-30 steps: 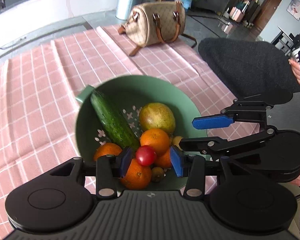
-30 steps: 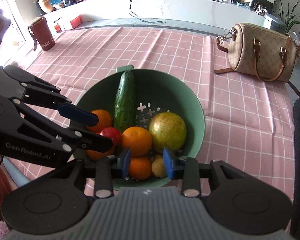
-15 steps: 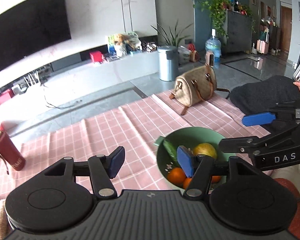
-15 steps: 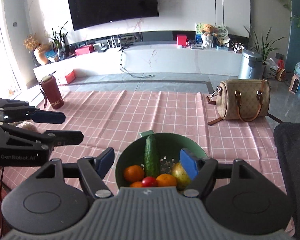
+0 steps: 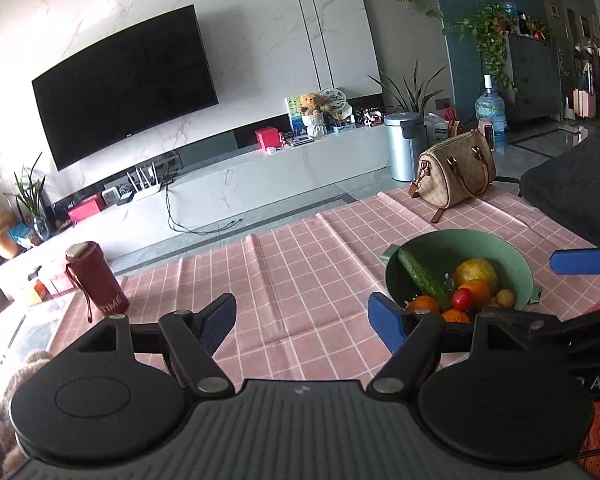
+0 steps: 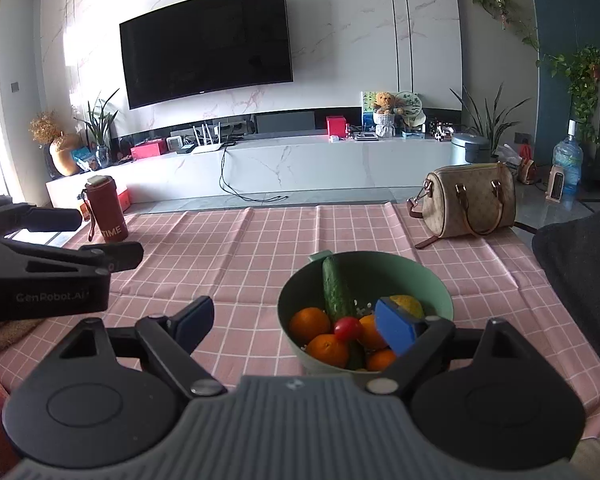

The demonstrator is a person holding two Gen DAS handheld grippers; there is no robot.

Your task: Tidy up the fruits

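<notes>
**Waiting above a bowl full of fruit**

Sitting on the pink checked cloth [image 6: 260, 248], the green bowl [image 6: 440, 292] holds a long cucumber [image 6: 334, 292], some oranges [image 6: 309, 324], a small red tomato [image 6: 348, 329] and a big yellow-green fruit [image 5: 475, 272]. Both claws are wide open and hold nothing. The left gripper [image 5: 302, 320] hangs beside the bowl. The right gripper [image 6: 294, 324] hangs near its close rim. A tan handbag [image 6: 470, 200] stands farther back.

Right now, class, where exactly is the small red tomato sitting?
In both wrist views, the tomato sits inside the green bowl, among the oranges, just in front of the cucumber.
</notes>
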